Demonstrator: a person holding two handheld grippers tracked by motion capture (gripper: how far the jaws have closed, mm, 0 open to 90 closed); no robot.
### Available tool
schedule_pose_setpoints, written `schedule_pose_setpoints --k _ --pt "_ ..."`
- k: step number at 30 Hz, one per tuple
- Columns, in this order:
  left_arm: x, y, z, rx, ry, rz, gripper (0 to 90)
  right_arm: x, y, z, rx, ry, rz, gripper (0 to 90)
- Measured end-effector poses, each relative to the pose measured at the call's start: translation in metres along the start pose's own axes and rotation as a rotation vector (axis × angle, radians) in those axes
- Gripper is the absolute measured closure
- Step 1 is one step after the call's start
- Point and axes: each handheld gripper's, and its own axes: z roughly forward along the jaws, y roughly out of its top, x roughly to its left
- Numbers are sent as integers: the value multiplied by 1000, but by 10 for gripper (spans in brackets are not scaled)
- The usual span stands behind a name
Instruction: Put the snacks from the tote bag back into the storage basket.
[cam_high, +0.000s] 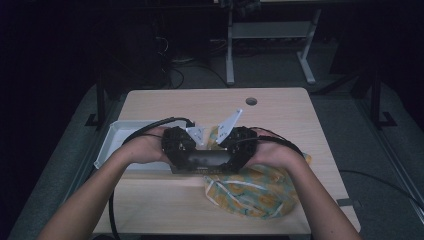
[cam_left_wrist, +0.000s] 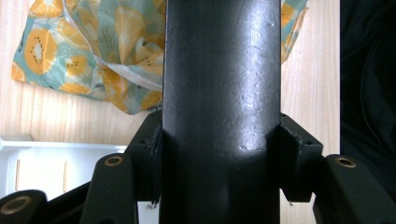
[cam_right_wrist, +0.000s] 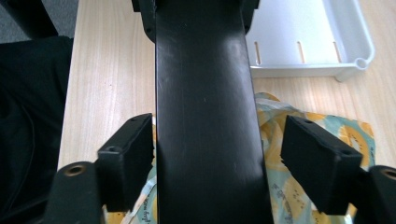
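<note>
A long, glossy black box is held level over the near half of the table between both hands. My left gripper is shut on its left end, with both pads pressed against the box's sides. My right gripper straddles the other end of the box. Its left pad lies against the box, while its right pad stands off with a visible gap, so it is open. In the high view the left gripper and the right gripper face each other.
A teal cloth bag printed with orange slices lies crumpled under and to the right of the box. A white tray sits at the table's left edge. The wooden table has a cable hole at the back.
</note>
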Motion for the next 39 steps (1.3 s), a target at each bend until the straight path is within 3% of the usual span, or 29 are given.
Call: schedule_pose_setpoints --k 6,9,16,28,39 --pt "1 -7 -1 10 7 -14 435 -2 -12 -15 -41 -25 26 171" --pt "2 -12 -3 9 7 -19 435 -3 -20 -22 -56 -65 38 166" --pt "4 -24 -10 10 15 -35 435 0 -43 -36 -92 -96 112 165" --pt "14 -49 -29 16 13 -25 434 12 -88 -28 -164 -171 257 149" --pt "22 -79 -37 24 16 -28 433 38 -123 -37 -263 -241 377 145"
